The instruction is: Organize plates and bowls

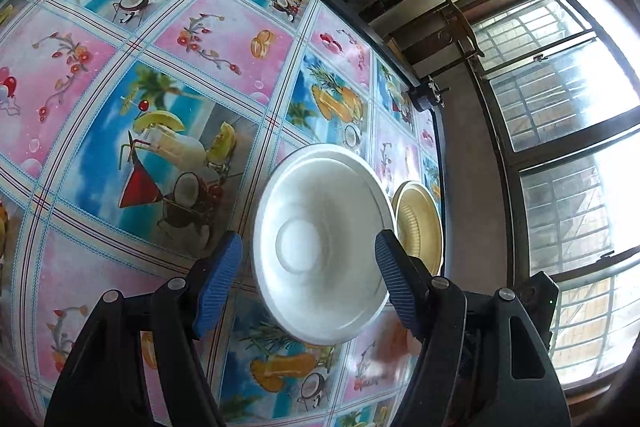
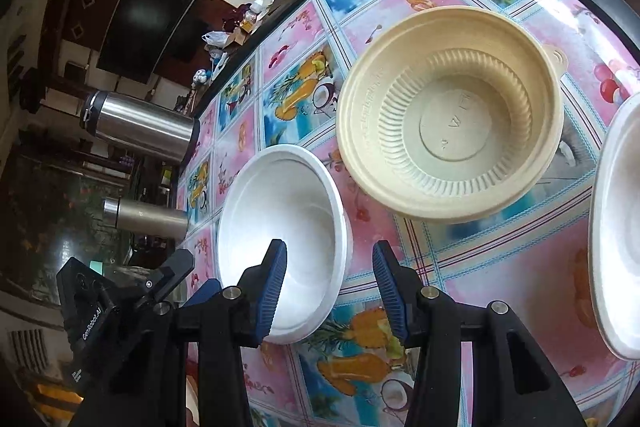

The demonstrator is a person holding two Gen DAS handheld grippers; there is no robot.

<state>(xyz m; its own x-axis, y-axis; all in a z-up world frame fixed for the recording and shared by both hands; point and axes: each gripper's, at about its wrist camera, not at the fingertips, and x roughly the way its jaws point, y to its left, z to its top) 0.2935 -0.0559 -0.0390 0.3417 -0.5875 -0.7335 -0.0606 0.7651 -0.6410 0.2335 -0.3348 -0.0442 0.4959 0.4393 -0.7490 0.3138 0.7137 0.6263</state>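
Step in hand, as I read it: grabbing a white bowl [image 2: 280, 239] to stack it with the others. The right tongs [image 2: 330, 291] straddle its near rim: the left blue pad sits inside the bowl, the right pad outside over the tabletop [image 2: 500, 279]. To do it well, lower so the wall goes deep between the pads, close gently since the bowl looks thin and could crush or tip, then lift straight before moving across. Good target is probably the other white bowl, since same shapes nest; the tan bowl [image 2: 452, 115] looks ribbed and wider, so keep it apart or at the bottom.

Right tongs: wide open, holding nothing. Cannot tell if the inner pad touches the bowl wall; looks close.

Left tongs [image 1: 308, 279]: also wide open, empty. In the left wrist view a white bowl [image 1: 324, 247] sits between the two blue pads, with its right rim just beside the right pad; contact not clear. A tan bowl [image 1: 420, 223] lies just behind it near the tabletop edge.

Where things are: all bowls sit upright on the fruit-print tabletop. In the right wrist view the white bowl is nearest, the tan bowl beyond it to the right and apart from it, and a second white bowl [image 2: 620, 235] is cut off at the right edge. Two steel flasks [image 2: 140, 127] stand at the far left side, well apart from the bowls. No plates visible.
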